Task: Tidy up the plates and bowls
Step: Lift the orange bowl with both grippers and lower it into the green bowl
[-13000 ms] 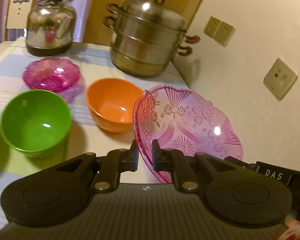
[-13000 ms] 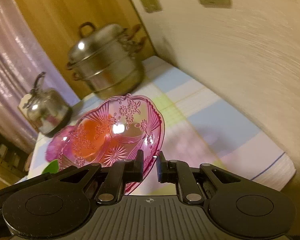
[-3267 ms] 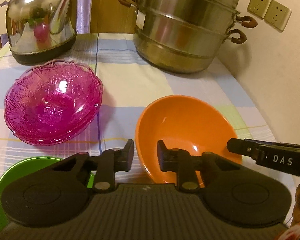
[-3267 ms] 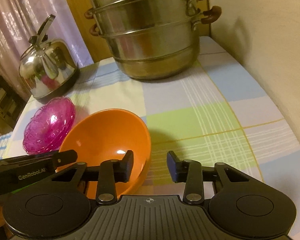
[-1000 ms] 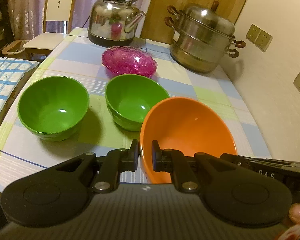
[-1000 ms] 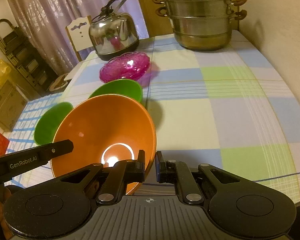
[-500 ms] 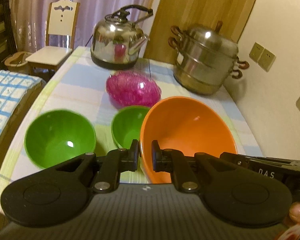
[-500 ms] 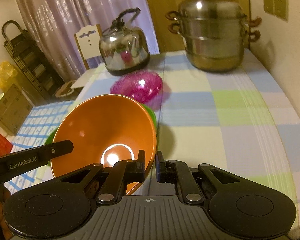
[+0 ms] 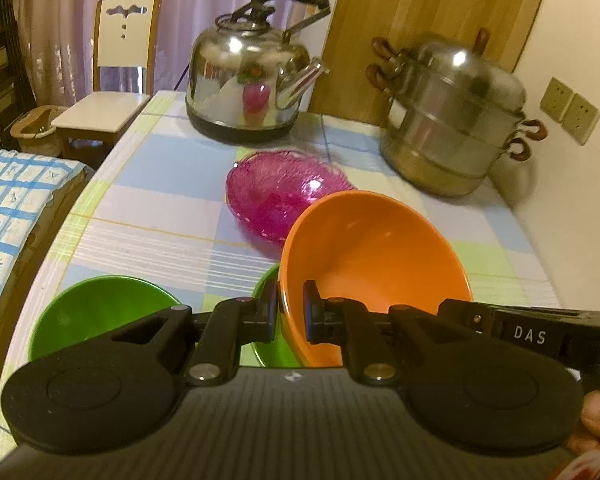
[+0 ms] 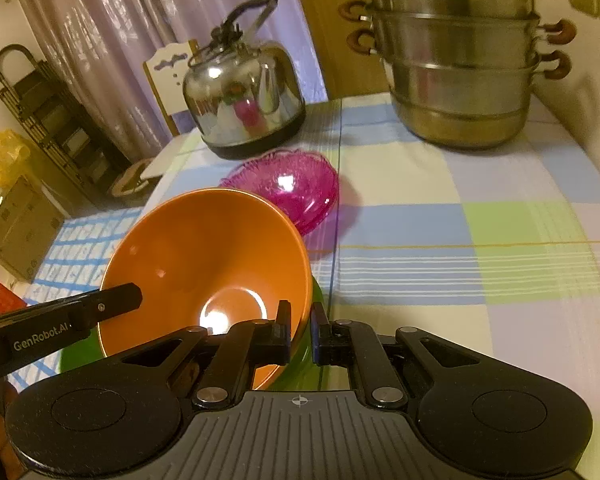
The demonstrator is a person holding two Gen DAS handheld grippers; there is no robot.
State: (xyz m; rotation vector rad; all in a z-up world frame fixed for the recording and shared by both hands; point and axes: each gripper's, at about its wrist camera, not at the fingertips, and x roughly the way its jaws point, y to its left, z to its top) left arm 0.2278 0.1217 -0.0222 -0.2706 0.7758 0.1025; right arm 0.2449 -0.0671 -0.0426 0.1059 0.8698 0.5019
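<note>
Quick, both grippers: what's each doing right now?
Left gripper: shut on the orange bowl's rim.
Right gripper: shut on the same bowl's opposite rim.

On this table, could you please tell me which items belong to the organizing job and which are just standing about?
Part of the job:
- orange bowl, gripped at its rim by the left gripper and right gripper
- two green bowls, one mostly hidden beneath the orange one
- pink glass dishes

Just standing about:
- kettle
- steamer pot
- chair
</note>
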